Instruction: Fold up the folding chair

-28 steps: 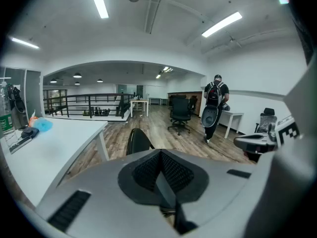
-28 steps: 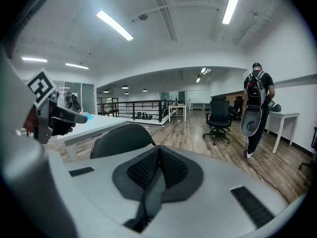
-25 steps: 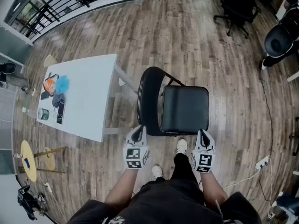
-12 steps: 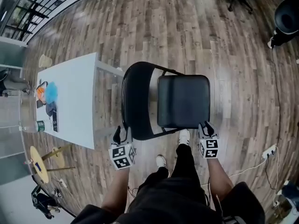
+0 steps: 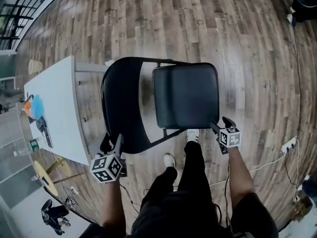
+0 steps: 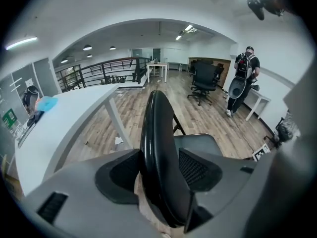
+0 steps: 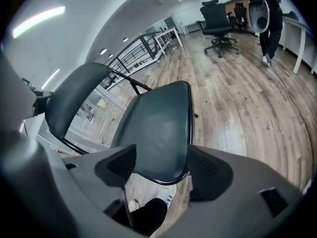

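Left gripper view: the jaws of the left gripper (image 6: 159, 170) are opening, already wide, with the top edge of the black backrest (image 6: 156, 133) standing upright between them; the pads do not appear to press on it. In the right gripper view, the jaws of the right gripper (image 7: 162, 168) are opening too, and the front corner of the black seat (image 7: 161, 128) lies between them, not clamped.

In the head view the folding chair (image 5: 163, 103) stands unfolded on the wood floor (image 5: 198, 24), seat level. The left gripper is at seven o'clock of it, the right at four o'clock.

The step in hand looks like taking hold before the fold. Next, I judge, each pair of jaws must close firmly on its part. Then the seat front must swing up toward the backrest while the backrest is steadied so the legs can draw together.

No container takes part. At nine o'clock of the chair, a white surface (image 5: 57, 108) carries a few small things (image 5: 34, 108). One is a green can-like item (image 5: 33, 144), too small to tell its contents.
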Motion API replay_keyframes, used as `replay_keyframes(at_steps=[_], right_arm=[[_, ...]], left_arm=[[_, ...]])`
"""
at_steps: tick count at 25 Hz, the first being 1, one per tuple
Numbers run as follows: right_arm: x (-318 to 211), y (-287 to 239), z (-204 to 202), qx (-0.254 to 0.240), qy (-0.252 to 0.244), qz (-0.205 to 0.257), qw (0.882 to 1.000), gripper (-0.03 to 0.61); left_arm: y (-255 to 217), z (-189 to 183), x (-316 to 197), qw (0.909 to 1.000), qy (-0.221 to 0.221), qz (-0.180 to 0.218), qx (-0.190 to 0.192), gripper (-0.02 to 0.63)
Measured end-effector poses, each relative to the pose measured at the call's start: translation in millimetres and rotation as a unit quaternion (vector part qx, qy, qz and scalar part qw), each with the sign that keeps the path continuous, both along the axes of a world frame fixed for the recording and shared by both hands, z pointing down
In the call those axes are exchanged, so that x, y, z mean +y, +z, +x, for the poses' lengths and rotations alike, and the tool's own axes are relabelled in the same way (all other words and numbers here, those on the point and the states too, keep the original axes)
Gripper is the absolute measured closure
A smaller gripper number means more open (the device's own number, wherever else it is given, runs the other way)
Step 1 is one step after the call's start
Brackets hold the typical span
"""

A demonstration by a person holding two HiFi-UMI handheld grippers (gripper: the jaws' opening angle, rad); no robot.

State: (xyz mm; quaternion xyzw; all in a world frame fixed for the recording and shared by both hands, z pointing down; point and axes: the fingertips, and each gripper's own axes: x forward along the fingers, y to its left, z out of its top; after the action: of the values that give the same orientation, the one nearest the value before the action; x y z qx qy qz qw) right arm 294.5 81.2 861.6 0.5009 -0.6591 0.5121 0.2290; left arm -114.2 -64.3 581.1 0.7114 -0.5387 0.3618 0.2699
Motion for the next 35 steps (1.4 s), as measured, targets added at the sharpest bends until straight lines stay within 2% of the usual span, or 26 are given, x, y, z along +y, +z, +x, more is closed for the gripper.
replay_keyframes(at_steps=[6,10,14,18,21,26,31,35], right_arm=[[1,86,8,-0.079,-0.003,-0.057,0.995,0.262],[-1,125,2,-0.124,-0.007,-0.075,0.989,0.253],[0,144,-3,-0.182,-0.012,-0.081,0.980,0.192],[-6,149,-18,-0.240,-0.031,-0.077,0.967,0.184],[-10,153,-28,-0.252,-0.043,-0.071,0.964,0.184],[-8,151,-28,-0.255,-0.029,-0.075,0.964,0.184],[-14,130,-37,-0.260,-0.024,-0.061,0.963,0.186],[-17,105,-53,-0.258,-0.016,-0.050,0.965,0.189]], left_arm=[[31,-2,-7,0.9998,0.011,-0.017,-0.003,0.376],[45,1,-7,0.9995,0.002,-0.020,0.024,0.376],[54,4,-8,0.9991,0.006,-0.022,0.036,0.376],[60,5,-9,0.9990,0.006,-0.019,0.040,0.377],[63,7,-10,0.9989,0.005,-0.017,0.043,0.379],[62,7,-8,0.9980,-0.002,-0.017,0.060,0.414],[54,-9,-10,0.9971,-0.016,-0.019,0.073,0.425],[39,-17,-13,0.9965,-0.010,-0.013,0.082,0.435]])
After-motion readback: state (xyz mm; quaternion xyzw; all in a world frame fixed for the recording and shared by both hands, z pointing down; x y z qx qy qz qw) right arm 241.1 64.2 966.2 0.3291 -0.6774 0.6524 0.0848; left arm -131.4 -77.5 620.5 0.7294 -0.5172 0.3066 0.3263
